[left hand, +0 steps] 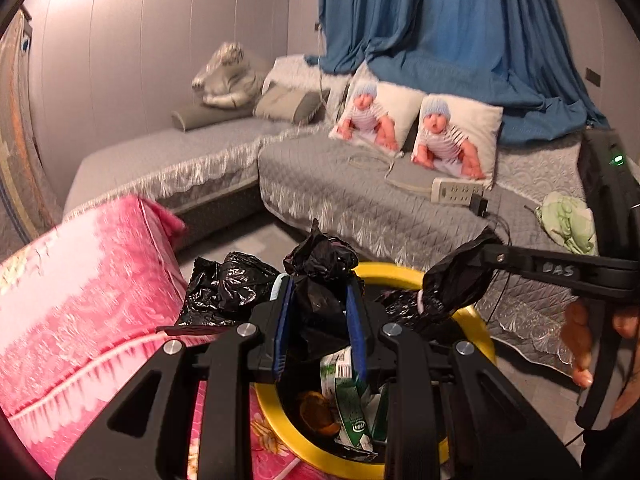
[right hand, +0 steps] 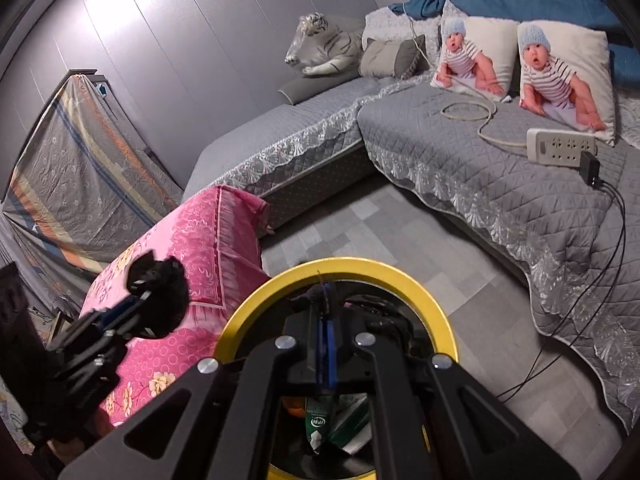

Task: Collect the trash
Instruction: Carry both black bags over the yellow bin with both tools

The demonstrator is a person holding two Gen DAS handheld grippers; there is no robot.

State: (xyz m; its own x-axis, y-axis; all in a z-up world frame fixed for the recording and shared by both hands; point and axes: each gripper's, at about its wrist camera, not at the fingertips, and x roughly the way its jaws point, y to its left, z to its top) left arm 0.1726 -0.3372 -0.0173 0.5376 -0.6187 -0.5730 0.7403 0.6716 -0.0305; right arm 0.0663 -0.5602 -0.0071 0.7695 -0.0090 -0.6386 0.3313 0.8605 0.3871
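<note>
Trash bag point(left hand: 320, 280), the black liner of the yellow-rimmed bin point(left hand: 404, 270) at lower centre of both frames, is gathered upward so its mouth can be closed over the cartons point(left hand: 352, 404) inside; the left hand-held gripper point(left hand: 320, 328) is clamped on a bunched fold of the plastic at lower centre of its own view, lifting it off the rim; the right hand-held gripper point(right hand: 326, 344), jaws nearly together, pinches another fold point(left hand: 456, 280), likely to bring the two corners together; a pink quilt point(right hand: 192, 240) lies at lower left.
</note>
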